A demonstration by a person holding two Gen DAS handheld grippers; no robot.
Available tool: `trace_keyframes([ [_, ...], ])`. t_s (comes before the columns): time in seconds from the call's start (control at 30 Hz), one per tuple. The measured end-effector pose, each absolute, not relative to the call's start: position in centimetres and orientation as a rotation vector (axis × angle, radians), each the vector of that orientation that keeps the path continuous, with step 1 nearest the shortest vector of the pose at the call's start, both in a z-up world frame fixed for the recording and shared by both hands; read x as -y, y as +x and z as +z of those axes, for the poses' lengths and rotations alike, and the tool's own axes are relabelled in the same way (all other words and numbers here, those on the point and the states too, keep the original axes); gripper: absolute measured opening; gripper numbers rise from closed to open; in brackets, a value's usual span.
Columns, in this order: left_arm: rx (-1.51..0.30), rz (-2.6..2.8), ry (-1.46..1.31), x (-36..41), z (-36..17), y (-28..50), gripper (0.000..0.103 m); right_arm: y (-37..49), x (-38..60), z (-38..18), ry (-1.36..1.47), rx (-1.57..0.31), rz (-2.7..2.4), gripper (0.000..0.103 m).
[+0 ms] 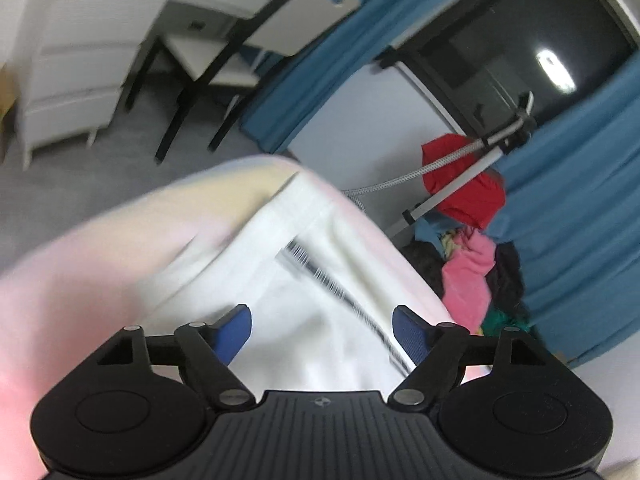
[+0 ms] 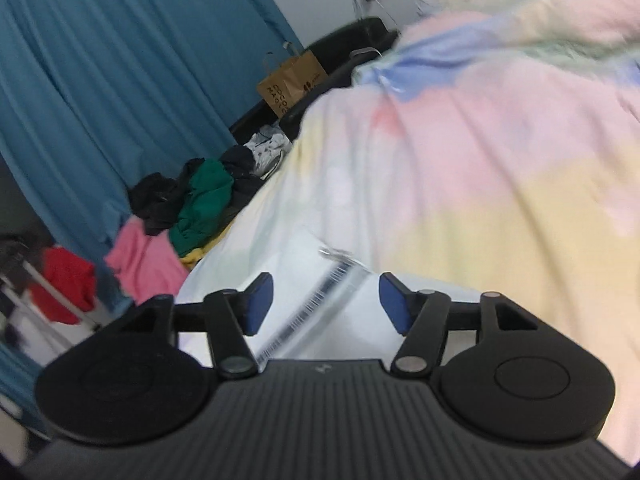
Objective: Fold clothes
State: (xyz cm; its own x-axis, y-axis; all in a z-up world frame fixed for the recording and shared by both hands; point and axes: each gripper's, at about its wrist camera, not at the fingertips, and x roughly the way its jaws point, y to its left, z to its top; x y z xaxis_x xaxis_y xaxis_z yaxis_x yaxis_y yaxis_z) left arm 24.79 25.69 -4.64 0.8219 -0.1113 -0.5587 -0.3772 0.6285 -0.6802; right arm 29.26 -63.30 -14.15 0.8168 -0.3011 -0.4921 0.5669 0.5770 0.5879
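Observation:
A white garment [image 1: 320,280] with a dark striped band lies on a pastel bedspread [image 1: 80,272]. My left gripper [image 1: 322,330] is open just above the white cloth, with nothing between its blue pads. In the right wrist view the same white garment [image 2: 320,312] with its striped band lies under my right gripper [image 2: 326,304], which is open and empty. The pastel bedspread [image 2: 480,160] fills the right side. Both views are blurred by motion.
A heap of clothes lies at the bed's edge: pink [image 1: 468,280], red [image 1: 468,184], green [image 2: 206,200] and black [image 2: 156,200]. Blue curtains [image 2: 100,80] hang behind. A chair [image 1: 224,60], white drawers [image 1: 72,80], a metal stand [image 1: 460,184] and a paper bag [image 2: 292,80] stand around.

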Motion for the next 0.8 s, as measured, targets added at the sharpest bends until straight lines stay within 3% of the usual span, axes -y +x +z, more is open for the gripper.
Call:
trace_keyframes([
  [0.2, -0.684, 0.207, -1.104, -27.0, -9.5, 20.9, 0.083, 23.3, 64.8, -18.1, 1.048, -0.431, -0.406, 0.063],
  [0.43, -0.632, 0.238, -1.123, -26.7, -12.5, 24.0, 0.079, 26.4, 64.5, -22.5, 1.077, -0.46, -0.354, 0.063],
  [0.57, -0.56, 0.343, -1.095, -26.6, -12.4, 26.1, 0.064, 29.9, 65.0, -22.9, 1.025, -0.395, -0.371, 0.061],
  [0.6, -0.549, 0.363, -1.095, -26.6, -12.3, 26.4, 0.053, 30.7, 65.0, -22.6, 0.996, -0.391, -0.396, 0.056],
  [0.63, -0.541, 0.378, -1.09, -26.5, -12.1, 26.7, 0.046, 31.5, 64.9, -22.3, 0.965, -0.385, -0.43, 0.044],
  [0.7, -0.526, 0.396, -1.069, -26.4, -11.5, 27.0, 0.02, 32.6, 64.7, -21.6, 0.923, -0.386, -0.468, 0.03],
  [0.8, -0.511, 0.378, -1.046, -26.4, -9.9, 26.6, 0.013, 32.9, 64.1, -20.1, 0.867, -0.369, -0.47, 0.023],
])
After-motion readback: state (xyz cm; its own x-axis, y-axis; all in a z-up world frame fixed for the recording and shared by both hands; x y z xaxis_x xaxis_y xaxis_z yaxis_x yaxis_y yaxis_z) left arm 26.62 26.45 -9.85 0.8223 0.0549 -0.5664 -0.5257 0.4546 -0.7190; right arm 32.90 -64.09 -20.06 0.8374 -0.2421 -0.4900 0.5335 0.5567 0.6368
